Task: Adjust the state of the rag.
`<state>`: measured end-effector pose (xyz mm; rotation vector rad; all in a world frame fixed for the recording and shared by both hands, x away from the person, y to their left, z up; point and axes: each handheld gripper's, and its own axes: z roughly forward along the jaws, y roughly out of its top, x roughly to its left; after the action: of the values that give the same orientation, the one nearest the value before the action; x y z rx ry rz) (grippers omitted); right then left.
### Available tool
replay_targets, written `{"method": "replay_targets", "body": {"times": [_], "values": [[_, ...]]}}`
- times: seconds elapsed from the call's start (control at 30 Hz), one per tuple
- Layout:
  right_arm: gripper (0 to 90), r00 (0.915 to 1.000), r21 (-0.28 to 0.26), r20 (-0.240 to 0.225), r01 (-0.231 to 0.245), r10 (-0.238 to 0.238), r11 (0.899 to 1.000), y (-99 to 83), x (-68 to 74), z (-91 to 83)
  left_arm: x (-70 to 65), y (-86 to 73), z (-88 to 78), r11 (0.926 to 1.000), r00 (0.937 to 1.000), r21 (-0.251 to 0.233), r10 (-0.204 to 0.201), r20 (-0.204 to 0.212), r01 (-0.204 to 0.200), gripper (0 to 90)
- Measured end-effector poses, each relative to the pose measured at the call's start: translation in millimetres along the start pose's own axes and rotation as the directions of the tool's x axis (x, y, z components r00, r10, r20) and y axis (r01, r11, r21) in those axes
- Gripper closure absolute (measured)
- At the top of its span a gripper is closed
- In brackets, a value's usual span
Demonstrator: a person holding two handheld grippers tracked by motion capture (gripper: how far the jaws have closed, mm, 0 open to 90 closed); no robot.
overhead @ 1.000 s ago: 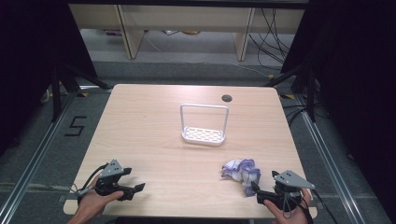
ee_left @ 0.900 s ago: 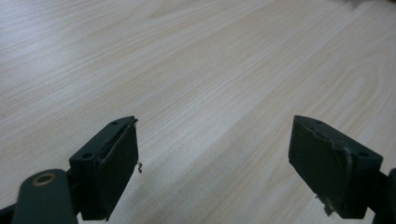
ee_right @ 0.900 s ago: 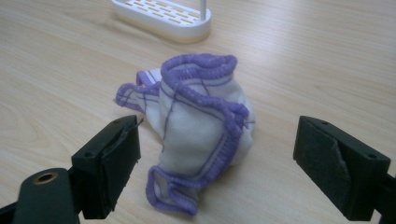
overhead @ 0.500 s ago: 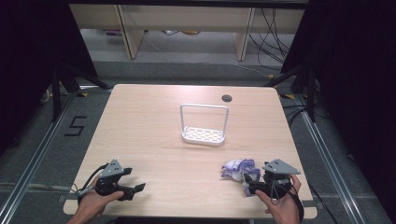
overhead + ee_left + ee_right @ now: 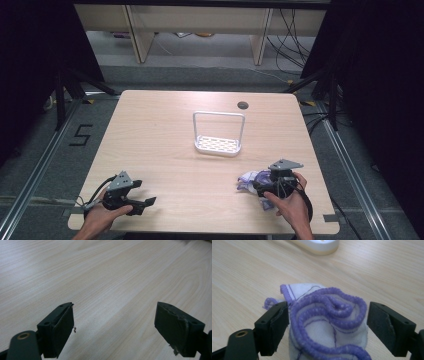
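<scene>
Your right tongs (image 5: 327, 322), jaws wide and just starting to close, straddle the cloth (image 5: 327, 315) before the rack (image 5: 218, 132); pinch its bunched middle.

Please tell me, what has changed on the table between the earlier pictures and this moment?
The right gripper moved left along the table's near edge to the crumpled purple-edged cloth. Its jaws have just been closing a little, and the cloth now sits between them: the left pad touches it, the right pad is still apart. The left gripper, open over bare wood, and the white rack stayed put.
</scene>
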<state>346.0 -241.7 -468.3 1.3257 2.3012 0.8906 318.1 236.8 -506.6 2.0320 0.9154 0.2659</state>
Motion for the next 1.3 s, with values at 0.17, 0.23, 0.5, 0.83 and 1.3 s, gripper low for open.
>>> {"method": "replay_targets", "body": {"times": [0.17,0.23,0.5,0.83,1.3], "values": [[32.9,0.9996,0.045,-0.025,-0.012,0.013,0.999,0.8,-1.4,5.8,-0.4,0.8,1.1,1.0000,1.0000,0.002,-0.001,0.004,0.001,15.3],[41.0,0.9993,0.040,-0.037,-0.005,0.006,0.999,-0.3,-1.9,6.1,-0.2,0.9,1.2,0.9999,1.0000,0.007,0.009,0.001,-0.009,15.3],[69.7,0.9976,-0.029,-0.059,0.035,-0.037,0.999,7.1,-0.9,-9.0,-0.4,0.8,1.4,1.0000,1.0000,-0.002,-0.002,0.005,0.002,15.3],[75.5,0.9738,-0.201,-0.121,0.166,-0.192,0.965,49.5,40.5,-40.7,-0.2,0.8,1.6,0.9998,0.9999,-0.017,-0.012,0.002,0.012,15.3],[75.9,0.9098,-0.261,-0.267,0.249,-0.318,0.933,97.8,101.0,-13.0,2.1,1.4,-1.8,0.9996,0.9998,-0.024,-0.018,-0.013,0.017,15.3]]}}
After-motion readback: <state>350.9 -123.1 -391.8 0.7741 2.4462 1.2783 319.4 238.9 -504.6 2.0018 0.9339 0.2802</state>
